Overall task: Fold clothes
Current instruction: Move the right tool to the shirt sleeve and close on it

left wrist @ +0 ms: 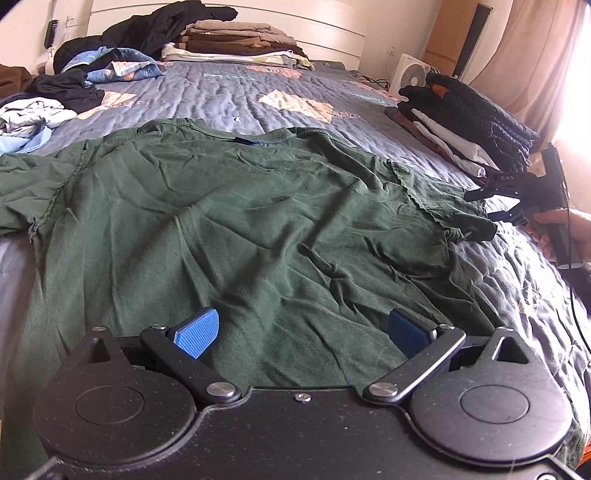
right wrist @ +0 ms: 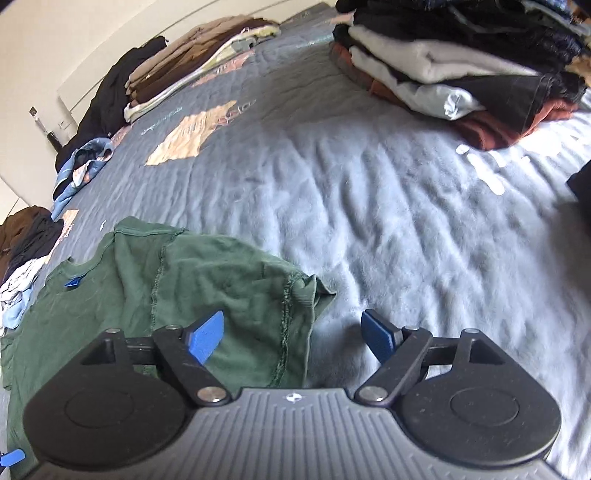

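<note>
bed (left wrist: 229,92) — grey quilt | green T-shirt (left wrist: 229,221) spread flat | folded stacks (left wrist: 469,122) — loose clothes (left wrist: 44,110)

Bare quilt (right wrist: 369,192) before folded stack (right wrist: 461,74)

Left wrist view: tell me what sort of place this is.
Most likely a bedroom at home. A quilted bedspread covers a wide bed with a pale headboard behind it, a curtain hangs by a bright window, and a small fan sits beside the bed.
</note>
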The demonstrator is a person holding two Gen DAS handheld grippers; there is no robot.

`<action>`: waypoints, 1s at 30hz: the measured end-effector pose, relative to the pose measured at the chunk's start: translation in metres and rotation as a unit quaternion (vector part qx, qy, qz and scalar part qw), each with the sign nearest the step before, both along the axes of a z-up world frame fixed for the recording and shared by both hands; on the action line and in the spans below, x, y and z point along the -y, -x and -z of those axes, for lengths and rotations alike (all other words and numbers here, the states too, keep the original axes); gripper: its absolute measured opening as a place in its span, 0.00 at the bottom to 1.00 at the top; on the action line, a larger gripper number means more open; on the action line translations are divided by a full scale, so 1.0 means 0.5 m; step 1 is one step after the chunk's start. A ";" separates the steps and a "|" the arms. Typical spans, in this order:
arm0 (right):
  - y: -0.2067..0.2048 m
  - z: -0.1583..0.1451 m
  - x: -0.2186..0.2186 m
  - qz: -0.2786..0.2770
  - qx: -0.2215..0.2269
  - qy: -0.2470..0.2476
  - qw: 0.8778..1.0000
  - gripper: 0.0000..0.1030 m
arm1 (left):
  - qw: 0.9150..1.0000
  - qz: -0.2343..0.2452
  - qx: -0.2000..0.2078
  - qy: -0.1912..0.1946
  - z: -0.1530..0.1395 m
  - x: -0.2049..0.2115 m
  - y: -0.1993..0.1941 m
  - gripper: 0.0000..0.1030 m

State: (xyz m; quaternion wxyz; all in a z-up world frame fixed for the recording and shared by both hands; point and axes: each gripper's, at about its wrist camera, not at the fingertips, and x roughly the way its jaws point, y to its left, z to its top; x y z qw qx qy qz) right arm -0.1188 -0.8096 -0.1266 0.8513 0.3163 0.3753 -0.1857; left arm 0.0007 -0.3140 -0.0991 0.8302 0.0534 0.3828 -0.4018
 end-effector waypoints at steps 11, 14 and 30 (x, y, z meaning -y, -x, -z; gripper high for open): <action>-0.039 -0.029 -0.021 -0.030 0.024 0.021 0.999 0.78 | 1.000 0.003 -0.006 -0.002 0.006 0.003 0.000 0.96; -0.063 -0.013 -0.013 -0.025 -0.024 0.035 0.999 0.78 | 1.000 0.004 -0.005 -0.001 0.004 0.002 0.001 0.96; -0.065 -0.074 -0.026 -0.015 0.051 0.088 0.995 0.21 | 1.000 0.001 -0.006 -0.003 0.008 -0.002 -0.008 0.96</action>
